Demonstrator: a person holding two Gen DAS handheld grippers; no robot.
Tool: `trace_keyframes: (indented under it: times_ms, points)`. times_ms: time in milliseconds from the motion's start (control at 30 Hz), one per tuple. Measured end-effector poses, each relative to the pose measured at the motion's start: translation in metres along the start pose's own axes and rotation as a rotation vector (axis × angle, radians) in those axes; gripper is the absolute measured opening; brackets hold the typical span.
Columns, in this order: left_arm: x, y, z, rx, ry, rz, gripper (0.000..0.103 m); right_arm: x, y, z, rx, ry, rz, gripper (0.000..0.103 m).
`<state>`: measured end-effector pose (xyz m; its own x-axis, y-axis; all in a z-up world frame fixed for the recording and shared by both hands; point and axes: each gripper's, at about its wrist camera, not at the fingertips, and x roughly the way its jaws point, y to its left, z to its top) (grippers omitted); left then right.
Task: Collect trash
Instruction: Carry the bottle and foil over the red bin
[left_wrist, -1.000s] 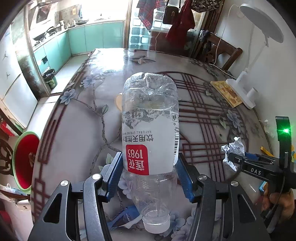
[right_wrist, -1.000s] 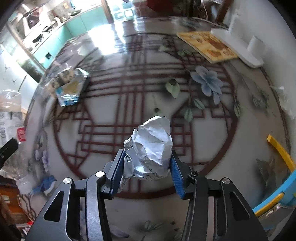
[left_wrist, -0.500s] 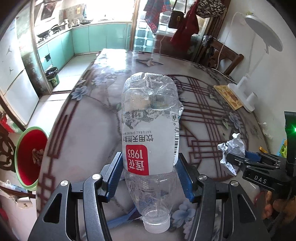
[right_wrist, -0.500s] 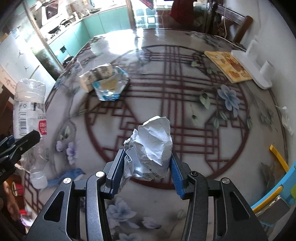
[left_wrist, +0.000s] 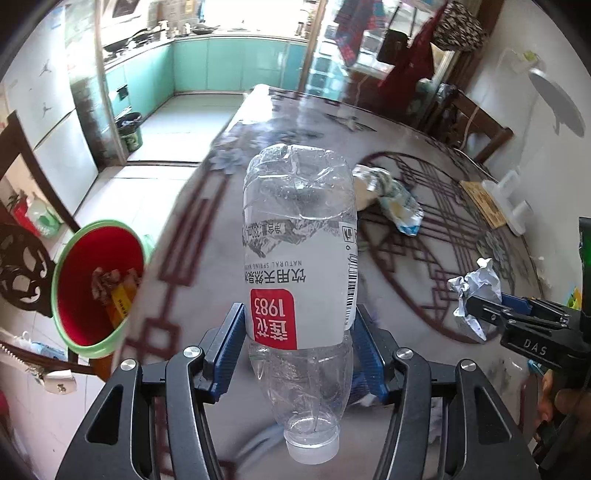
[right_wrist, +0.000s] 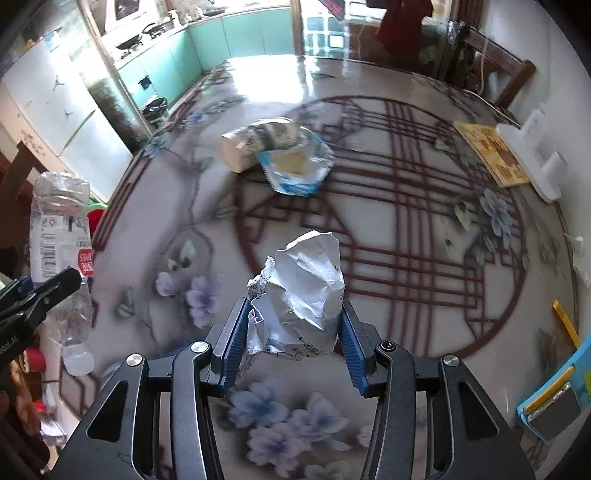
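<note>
My left gripper (left_wrist: 299, 343) is shut on an empty clear plastic bottle (left_wrist: 299, 258) with a white and red label, cap end toward me, held above the table's left edge. The bottle also shows in the right wrist view (right_wrist: 61, 240). My right gripper (right_wrist: 291, 332) is shut on a crumpled ball of white paper (right_wrist: 303, 288), held above the table; it shows in the left wrist view (left_wrist: 476, 291) at the right. A red bin with a green rim (left_wrist: 92, 284) stands on the floor left of the table, with some scraps inside.
A crushed paper cup and a blue-white wrapper (right_wrist: 291, 162) lie on the patterned round table (right_wrist: 406, 229). A yellow board (right_wrist: 491, 155) and a white lamp base (right_wrist: 532, 166) sit at the far right. A blue holder (right_wrist: 554, 398) is at the near right edge. A chair (left_wrist: 476, 125) stands behind.
Both grippers have swung left with their loads still held. The red bin has come further into the left wrist view, closer to the bottle.
</note>
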<state>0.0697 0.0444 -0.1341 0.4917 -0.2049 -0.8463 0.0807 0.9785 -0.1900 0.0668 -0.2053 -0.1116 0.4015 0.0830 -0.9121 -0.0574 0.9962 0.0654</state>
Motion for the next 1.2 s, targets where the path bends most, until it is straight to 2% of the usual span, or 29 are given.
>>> trace_keyframes:
  times_ms: [600,1200]
  points:
    - [-0.013,0.096,-0.003,-0.078,0.0,-0.016,0.055,0.004,0.087,0.011,-0.04,-0.006,0.009,0.046]
    - [-0.024,0.219,-0.005,-0.245,-0.038,0.072,0.055,0.023,0.19,0.029,-0.161,0.006,0.072,0.046]
